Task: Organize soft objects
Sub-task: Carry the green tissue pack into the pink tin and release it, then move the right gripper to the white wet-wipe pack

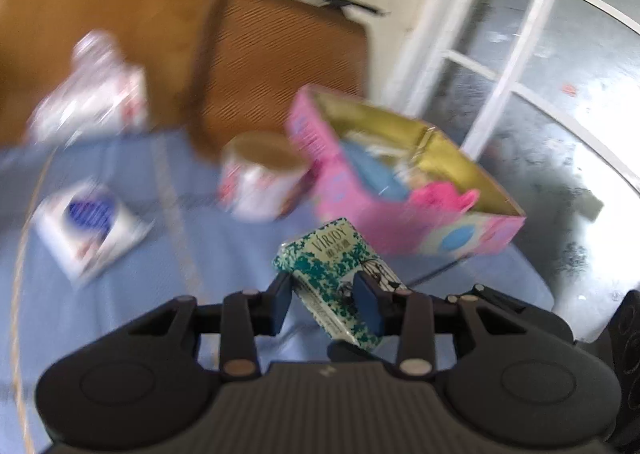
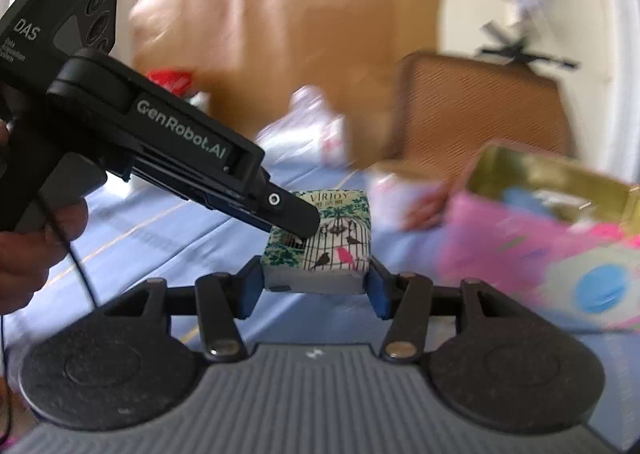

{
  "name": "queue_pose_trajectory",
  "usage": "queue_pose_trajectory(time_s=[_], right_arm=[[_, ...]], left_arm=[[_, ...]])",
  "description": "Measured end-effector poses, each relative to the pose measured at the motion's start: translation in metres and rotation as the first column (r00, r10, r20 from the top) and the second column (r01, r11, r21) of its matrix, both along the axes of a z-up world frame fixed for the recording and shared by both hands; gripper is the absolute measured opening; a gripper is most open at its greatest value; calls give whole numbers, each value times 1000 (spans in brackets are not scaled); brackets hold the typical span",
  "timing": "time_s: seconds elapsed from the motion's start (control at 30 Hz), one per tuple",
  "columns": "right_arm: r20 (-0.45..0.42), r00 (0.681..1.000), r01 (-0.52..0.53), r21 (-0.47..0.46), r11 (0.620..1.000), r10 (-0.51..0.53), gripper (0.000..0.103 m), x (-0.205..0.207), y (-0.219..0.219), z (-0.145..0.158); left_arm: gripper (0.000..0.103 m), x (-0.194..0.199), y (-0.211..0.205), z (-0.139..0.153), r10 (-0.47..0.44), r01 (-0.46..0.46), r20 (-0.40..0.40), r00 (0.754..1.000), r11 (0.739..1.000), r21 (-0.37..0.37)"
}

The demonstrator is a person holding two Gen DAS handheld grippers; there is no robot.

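A small tissue pack [image 1: 320, 250] printed with teal leaves and a birdcage is lifted above the blue cloth. In the left wrist view my left gripper [image 1: 324, 294] is shut on it, holding it tilted with its pads on the two flat faces. Seen from the right wrist, the same tissue pack [image 2: 340, 222] sits between the blue pads of my right gripper [image 2: 314, 286], which press on its two ends. My left gripper [image 2: 298, 230] reaches in from the left, one finger on the pack's top face. A pink box [image 1: 400, 210] with a gold inside stands open just beyond.
On the blue cloth [image 1: 160, 254] lie a paper roll [image 1: 260, 178], a white pack with a blue label [image 1: 90, 226] and a clear-wrapped bundle [image 1: 92, 86]. A brown chair back [image 1: 280, 62] stands behind the table. A hand [image 2: 40, 238] grips the left tool.
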State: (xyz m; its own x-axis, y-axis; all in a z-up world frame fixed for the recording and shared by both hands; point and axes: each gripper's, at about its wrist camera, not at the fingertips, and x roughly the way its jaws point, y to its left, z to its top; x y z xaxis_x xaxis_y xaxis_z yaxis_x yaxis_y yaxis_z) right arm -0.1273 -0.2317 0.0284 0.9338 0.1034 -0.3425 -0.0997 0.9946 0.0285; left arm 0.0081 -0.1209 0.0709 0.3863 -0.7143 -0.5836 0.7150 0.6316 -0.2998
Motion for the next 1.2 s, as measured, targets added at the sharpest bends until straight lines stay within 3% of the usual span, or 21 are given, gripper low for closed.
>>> queue_pose_trajectory(time_s=[0.27,0.37,0.53,0.63,0.9,1.07,1.2], right_arm=[[65,975,215,3,977,-214,56,19,-75,19],[43,954,295,13,955,-296,56,28,-104,16],[-39,908,418,6,909,-417,59,49,-151,7],[-52,883,467,13,884,-466,72,54,-167,1],[21,882,467,107,878,-471,74,20,-158,4],[87,865,478,156,864,-494,73,-6,-146,15],[87,854,494,174,852,-513,73,-18,-139,18]], left_arm=[[35,9,-110,27,-126,122,119,985,992,45],[35,11,-146,24,-149,141,135,980,988,66],[35,23,-178,9,-112,102,109,988,991,87],[35,24,-177,-2,-88,78,97,991,992,104],[36,19,-144,1,-21,9,124,992,995,96],[38,2,-111,4,1,-20,169,986,994,107],[38,-13,-90,0,20,-47,194,981,990,134]])
